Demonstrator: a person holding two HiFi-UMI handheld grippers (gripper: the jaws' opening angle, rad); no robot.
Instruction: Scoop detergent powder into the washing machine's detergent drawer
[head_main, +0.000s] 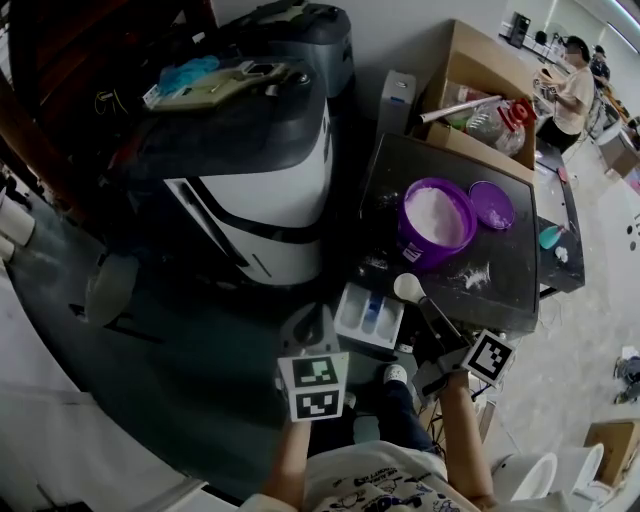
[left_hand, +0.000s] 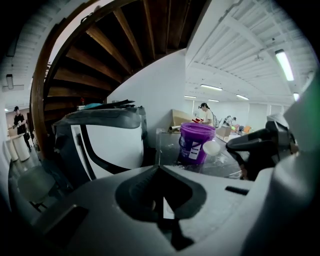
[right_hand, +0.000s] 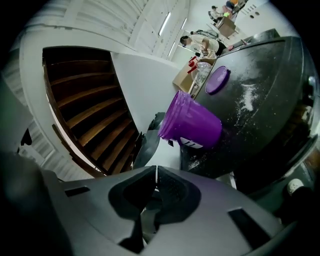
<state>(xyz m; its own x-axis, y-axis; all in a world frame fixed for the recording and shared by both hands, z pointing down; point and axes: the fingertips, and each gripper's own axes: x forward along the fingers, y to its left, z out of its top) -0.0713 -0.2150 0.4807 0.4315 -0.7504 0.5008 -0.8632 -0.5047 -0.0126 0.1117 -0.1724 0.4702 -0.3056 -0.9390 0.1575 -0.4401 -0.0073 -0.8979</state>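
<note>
Just off the near edge of the dark counter (head_main: 395, 190), the white scoop (head_main: 408, 288) hangs with its bowl beside the right far corner of the pulled-out detergent drawer (head_main: 350, 318). Whether powder lies in the bowl cannot be told. The right tongs (head_main: 432, 322) pinch the scoop's dark handle. In the right gripper view these tongs are pressed tight on a thin pale strip and the bowl does not show. The left gripper view does catch the bowl, pale and round, in front of the purple tub (left_hand: 195, 142). That view shows the left tongs (left_hand: 159, 169) pressed together at the tips, and the head view places them just left of the drawer. The drawer is white, with a blue part in one compartment.

Only the head view looks into the tub, which stands open on the counter, well filled with white powder (head_main: 436, 212). The purple lid (head_main: 491, 205) lies just right of it, and spilled powder (head_main: 475, 275) dusts the counter nearer. The washing machine (head_main: 270, 210), white under a dark top, stands left of the counter. A cardboard box (head_main: 470, 60) sits at the counter's far side, and a person (head_main: 575, 95) stands far right
</note>
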